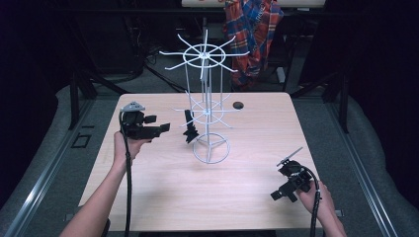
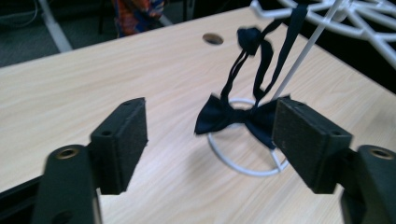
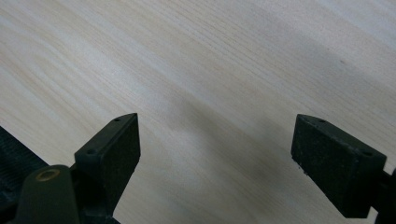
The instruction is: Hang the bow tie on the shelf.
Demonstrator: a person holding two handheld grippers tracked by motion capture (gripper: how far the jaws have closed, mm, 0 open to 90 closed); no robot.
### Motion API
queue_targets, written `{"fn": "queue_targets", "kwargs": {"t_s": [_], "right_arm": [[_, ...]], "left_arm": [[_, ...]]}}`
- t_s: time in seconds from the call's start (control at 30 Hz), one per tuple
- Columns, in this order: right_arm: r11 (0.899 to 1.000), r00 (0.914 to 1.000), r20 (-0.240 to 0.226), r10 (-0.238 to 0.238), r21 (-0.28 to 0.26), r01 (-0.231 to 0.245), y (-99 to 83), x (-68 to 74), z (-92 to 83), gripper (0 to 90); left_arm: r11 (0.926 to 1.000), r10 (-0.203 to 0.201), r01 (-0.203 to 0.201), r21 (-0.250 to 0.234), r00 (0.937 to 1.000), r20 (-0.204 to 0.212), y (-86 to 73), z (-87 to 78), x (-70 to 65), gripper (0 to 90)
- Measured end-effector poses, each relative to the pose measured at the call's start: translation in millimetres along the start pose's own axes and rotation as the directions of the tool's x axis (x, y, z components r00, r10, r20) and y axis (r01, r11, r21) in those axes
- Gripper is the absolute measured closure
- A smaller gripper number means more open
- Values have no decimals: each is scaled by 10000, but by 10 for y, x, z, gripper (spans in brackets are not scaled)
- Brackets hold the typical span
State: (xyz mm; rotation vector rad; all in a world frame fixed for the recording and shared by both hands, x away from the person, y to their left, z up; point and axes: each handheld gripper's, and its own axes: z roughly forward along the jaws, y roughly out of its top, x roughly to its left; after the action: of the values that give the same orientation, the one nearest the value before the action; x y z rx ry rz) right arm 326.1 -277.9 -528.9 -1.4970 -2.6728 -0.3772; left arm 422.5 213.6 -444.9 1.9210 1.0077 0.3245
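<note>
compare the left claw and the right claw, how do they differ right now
The left claw is held up off the table and aimed at the black bow tie hanging on the white wire rack; the right claw sits low near the table's front right edge, facing bare wood. The bow tie shows beyond the left claw's pads, not pressed. Both are black, open and empty.

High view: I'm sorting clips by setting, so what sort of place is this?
Probably a lab or studio recording bay, not a shop: a lone wooden table on grey floor, dark surroundings, and a white wire rack with one black bow tie hanging.
</note>
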Motion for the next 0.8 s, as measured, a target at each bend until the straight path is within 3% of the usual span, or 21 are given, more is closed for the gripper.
{"fn": "queue_targets", "kwargs": {"t_s": [0.07, 0.17, 0.2, 0.3, 0.33, 0.53, 0.57, 0.7, 0.73, 0.8], "right_arm": [[9999, 9999, 64, 126, -109, -125, -4, 15, 14, 154], [9997, 9998, -9, 190, -146, -190, -5, 20, 22, 154], [9999, 10000, -46, -80, 99, 80, 2, -1, 6, 154], [10000, 10000, -41, 69, -8, -69, -5, 9, 3, 154], [10000, 10000, -53, -44, 87, 44, 0, 1, -2, 153], [9999, 9999, 15, -125, 79, 125, 8, 12, 3, 154], [9999, 10000, -74, -3, 139, 5, 12, 24, 2, 154], [10000, 10000, -66, 31, -3, -31, 11, 42, -9, 153], [9999, 9999, 46, -135, -91, 135, 10, 28, 0, 153], [10000, 10000, -21, 74, 32, -74, 5, 30, 0, 154]], "left_arm": [[9989, 40, -23, 467, 9994, -347, -54, -44, -12, 217], [9971, 90, -48, 761, 9985, -547, -97, -63, -24, 186], [9940, 80, -8, 1091, 9978, -657, -142, -87, -34, 183], [9914, 133, -15, 1308, 9959, -899, -193, -100, -61, 165], [9873, 218, -50, 1585, 9943, -1045, -241, -128, -82, 161], [9748, 568, -247, 2219, 9885, -1398, -397, -195, -133, 151], [9697, 593, -231, 2433, 9880, -1425, -450, -219, -135, 146], [9607, 495, -25, 2777, 9855, -1623, -580, -272, -125, 132], [9584, 459, 36, 2856, 9850, -1666, -616, -282, -126, 129], [9496, 531, 51, 3135, 9828, -1768, -687, -299, -127, 122]]}}
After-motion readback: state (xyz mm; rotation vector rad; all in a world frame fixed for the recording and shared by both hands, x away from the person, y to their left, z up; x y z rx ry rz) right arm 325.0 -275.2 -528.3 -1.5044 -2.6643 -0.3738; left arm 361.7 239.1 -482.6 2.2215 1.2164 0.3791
